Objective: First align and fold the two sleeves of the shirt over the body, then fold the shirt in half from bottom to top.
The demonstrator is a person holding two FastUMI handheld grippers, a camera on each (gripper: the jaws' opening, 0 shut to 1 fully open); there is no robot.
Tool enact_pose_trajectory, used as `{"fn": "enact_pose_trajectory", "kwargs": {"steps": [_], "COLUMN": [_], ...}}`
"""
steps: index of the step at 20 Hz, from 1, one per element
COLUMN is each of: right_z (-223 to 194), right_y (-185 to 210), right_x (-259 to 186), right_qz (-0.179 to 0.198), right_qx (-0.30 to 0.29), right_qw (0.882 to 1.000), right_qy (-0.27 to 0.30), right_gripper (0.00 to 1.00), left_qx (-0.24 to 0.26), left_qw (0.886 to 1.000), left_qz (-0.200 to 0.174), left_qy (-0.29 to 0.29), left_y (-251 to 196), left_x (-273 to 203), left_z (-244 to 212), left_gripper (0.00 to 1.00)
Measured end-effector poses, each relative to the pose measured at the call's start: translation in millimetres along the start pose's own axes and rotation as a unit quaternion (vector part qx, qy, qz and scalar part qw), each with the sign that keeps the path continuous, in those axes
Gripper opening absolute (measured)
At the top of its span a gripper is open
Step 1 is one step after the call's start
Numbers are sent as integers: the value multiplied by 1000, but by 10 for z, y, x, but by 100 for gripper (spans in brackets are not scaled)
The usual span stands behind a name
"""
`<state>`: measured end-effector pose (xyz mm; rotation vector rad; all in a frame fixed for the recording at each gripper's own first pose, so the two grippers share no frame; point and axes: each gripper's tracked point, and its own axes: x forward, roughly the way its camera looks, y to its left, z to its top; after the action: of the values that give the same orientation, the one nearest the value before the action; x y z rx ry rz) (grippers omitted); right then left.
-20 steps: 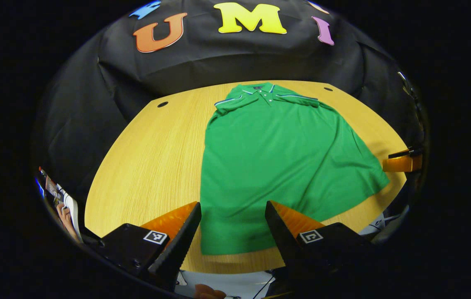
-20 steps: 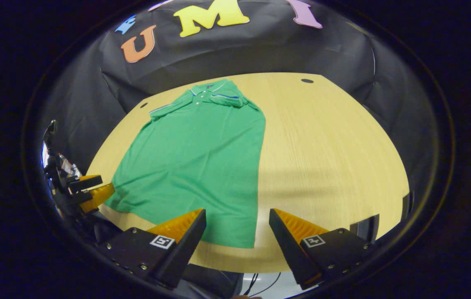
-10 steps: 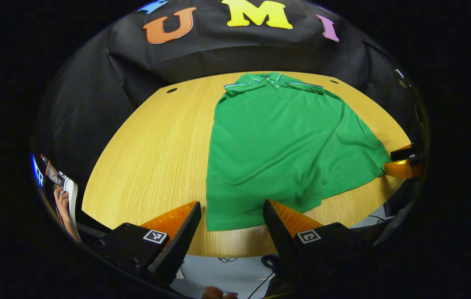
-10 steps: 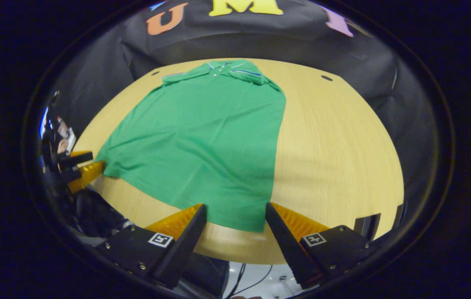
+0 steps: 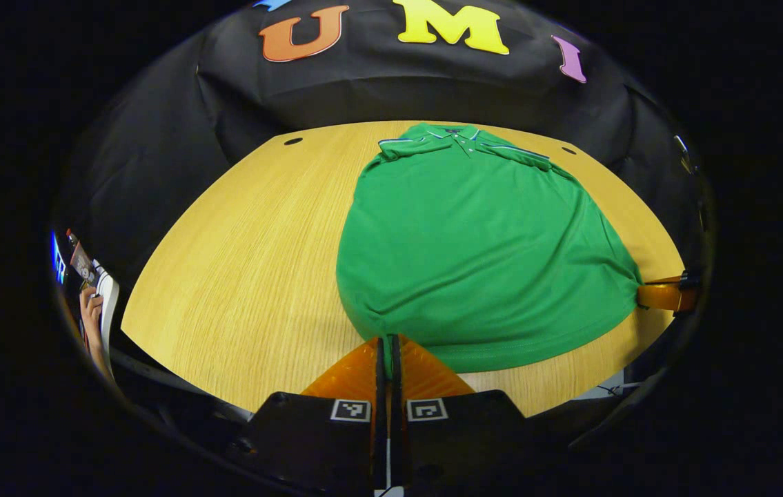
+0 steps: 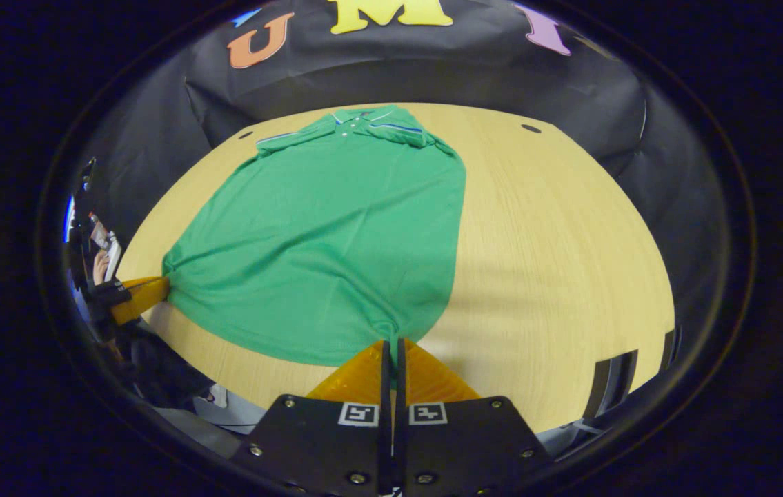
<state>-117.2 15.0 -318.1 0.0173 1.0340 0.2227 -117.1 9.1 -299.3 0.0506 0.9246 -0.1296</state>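
A smooth-knit green polo shirt (image 5: pixel 481 255) lies flat on the wood-grain table (image 5: pixel 246 262), both bottom corners pinched between the closed left gripper (image 5: pixel 385 339) and right gripper (image 6: pixel 392 342).

Both grippers low over the table edge: the left gripper (image 5: pixel 387 339) has its fingers pressed together on the green polo shirt's (image 5: pixel 481 241) hem corner, while the right gripper (image 6: pixel 394 343) pinches the opposite corner.
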Motion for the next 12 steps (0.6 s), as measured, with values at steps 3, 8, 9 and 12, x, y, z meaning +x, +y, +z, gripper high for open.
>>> {"fn": "enact_pose_trajectory", "kwargs": {"steps": [3,8,9,12], "right_z": [20,448,566,930], "right_y": [-20,9,11,8], "right_x": [-29,-168,-185,-234], "right_qz": [2,10,11,14], "right_qx": [32,30,30,34], "right_qw": [999,999,998,996], "right_qy": [-1,-41,-50,-76], "right_gripper": [1,1,1,1], "left_qx": [-26,-48,-50,-55], "left_qw": [1000,999,998,997], "left_qz": [-12,-20,-22,-27], "left_qy": [8,-15,-20,-37], "left_y": [-3,42,48,61], "left_x": [-18,-122,-134,-142], "left_z": [28,438,538,857], "left_gripper": [4,3,3,3]}}
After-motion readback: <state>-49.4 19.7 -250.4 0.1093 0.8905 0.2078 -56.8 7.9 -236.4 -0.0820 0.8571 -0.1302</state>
